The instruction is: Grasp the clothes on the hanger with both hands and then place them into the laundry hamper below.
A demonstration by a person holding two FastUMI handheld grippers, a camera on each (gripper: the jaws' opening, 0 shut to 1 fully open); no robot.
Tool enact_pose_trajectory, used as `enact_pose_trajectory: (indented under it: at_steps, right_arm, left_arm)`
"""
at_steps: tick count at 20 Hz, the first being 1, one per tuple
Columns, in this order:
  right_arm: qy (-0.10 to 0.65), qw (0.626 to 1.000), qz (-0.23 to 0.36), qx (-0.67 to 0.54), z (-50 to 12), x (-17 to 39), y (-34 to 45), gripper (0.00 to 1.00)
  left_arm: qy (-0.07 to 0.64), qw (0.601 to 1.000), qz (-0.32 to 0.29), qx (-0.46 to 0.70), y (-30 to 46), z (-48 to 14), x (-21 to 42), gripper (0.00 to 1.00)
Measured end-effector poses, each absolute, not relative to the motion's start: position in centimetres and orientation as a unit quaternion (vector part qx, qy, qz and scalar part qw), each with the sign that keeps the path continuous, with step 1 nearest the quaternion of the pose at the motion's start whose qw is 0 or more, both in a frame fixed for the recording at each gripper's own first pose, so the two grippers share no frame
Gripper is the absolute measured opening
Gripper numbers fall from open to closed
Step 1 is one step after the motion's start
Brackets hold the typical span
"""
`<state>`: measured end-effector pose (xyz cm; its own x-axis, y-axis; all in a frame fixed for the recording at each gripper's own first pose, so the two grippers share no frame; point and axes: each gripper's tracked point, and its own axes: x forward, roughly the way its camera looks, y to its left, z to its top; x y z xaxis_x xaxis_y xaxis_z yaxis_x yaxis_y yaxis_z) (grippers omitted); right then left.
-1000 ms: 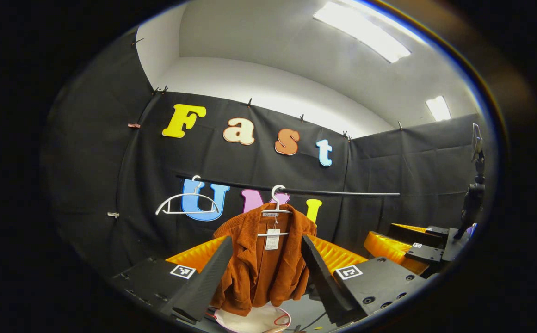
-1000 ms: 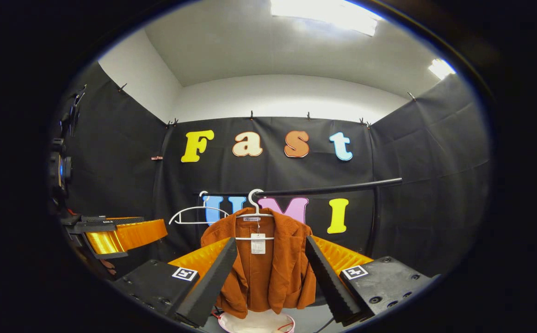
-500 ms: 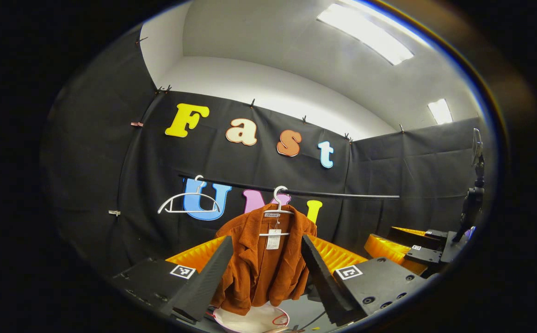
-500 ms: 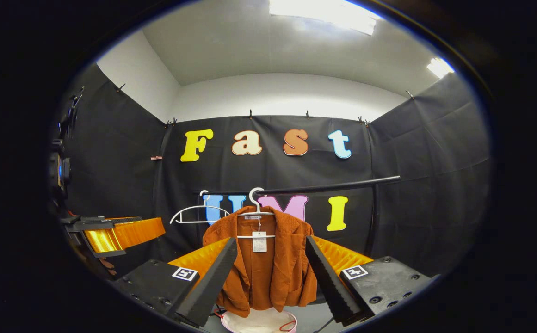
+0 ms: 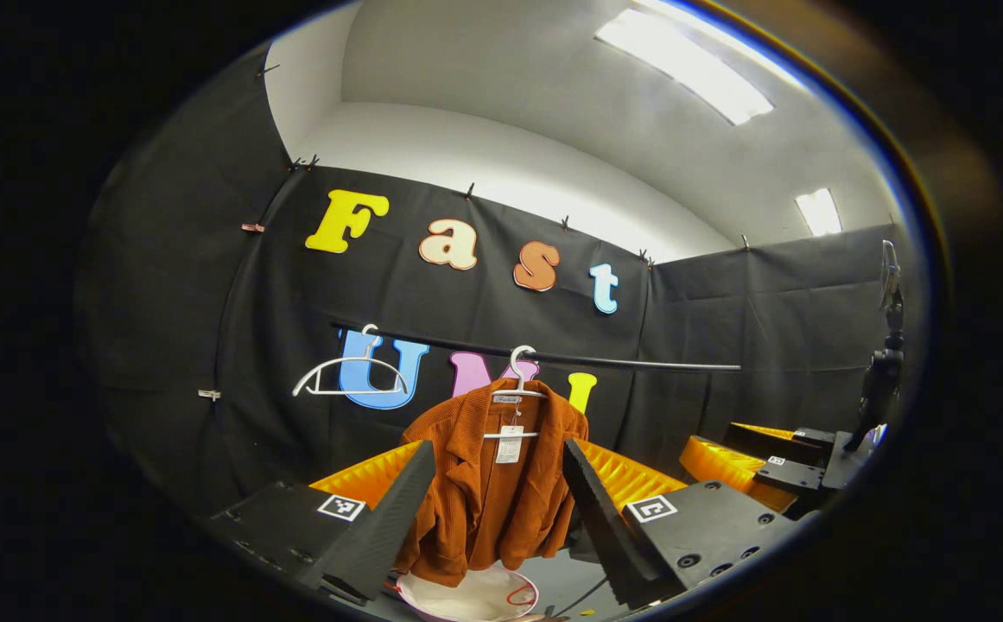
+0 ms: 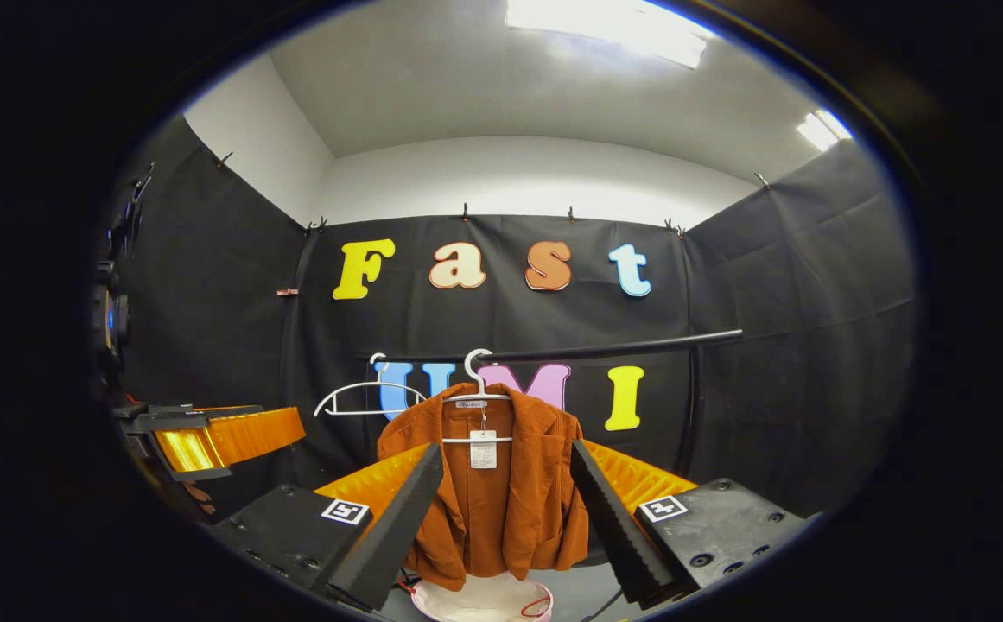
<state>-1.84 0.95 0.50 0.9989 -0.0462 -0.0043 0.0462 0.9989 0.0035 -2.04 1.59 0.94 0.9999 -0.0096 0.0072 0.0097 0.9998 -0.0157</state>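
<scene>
In the left gripper view, the left gripper (image 5: 497, 497) has its fingers spread wide with nothing between them; the orange jacket (image 5: 488, 484) hangs on a white hanger (image 5: 518, 380) low in the middle, apart from the fingers; the white hamper (image 5: 466, 596) sits at the bottom; in the right gripper view, the right gripper (image 6: 501, 501) is spread wide too; an empty hanger (image 6: 358, 399) hangs on the black rail (image 6: 605, 350), left of the jacket.

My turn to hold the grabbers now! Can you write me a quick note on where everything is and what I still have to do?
Left gripper: open, holding nothing, aimed at the jacket.
Right gripper: open, holding nothing, aimed at it too.
Orange jacket: on a white hanger on the black rail. An empty hanger hangs beside it.
White hamper: on the floor right under the jacket.
Done: nothing grasped yet.
Left: move in, grip the jacket with both grippers, take it off, drop it in the hamper.
</scene>
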Motion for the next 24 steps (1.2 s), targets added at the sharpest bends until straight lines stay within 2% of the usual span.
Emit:
enact_pose_trajectory:
  at_steps: [8, 13, 19, 24]
  right_arm:
    - [0.012, 0.999, -0.052, -0.003, -0.9, -2.8, 2.4, 0.97]
    - [0.024, 0.998, -0.056, -0.012, -2.0, -1.4, 1.8, 0.97]
    - [0.055, 0.998, -0.032, 0.001, -6.7, 5.1, 0.2, 0.97]
    - [0.077, 0.997, 0.005, 0.006, -11.2, 13.7, -1.9, 0.97]
  left_arm:
    - [0.000, 0.999, -0.033, -0.007, 3.0, 0.5, -2.7, 0.94]
    - [0.012, 0.999, -0.047, -0.017, 2.5, -1.0, -1.0, 0.94]
    - [0.024, 0.998, -0.048, -0.025, 1.7, -4.2, 4.5, 0.94]
    - [0.018, 0.999, 0.002, -0.043, 1.9, -7.2, 11.9, 0.94]
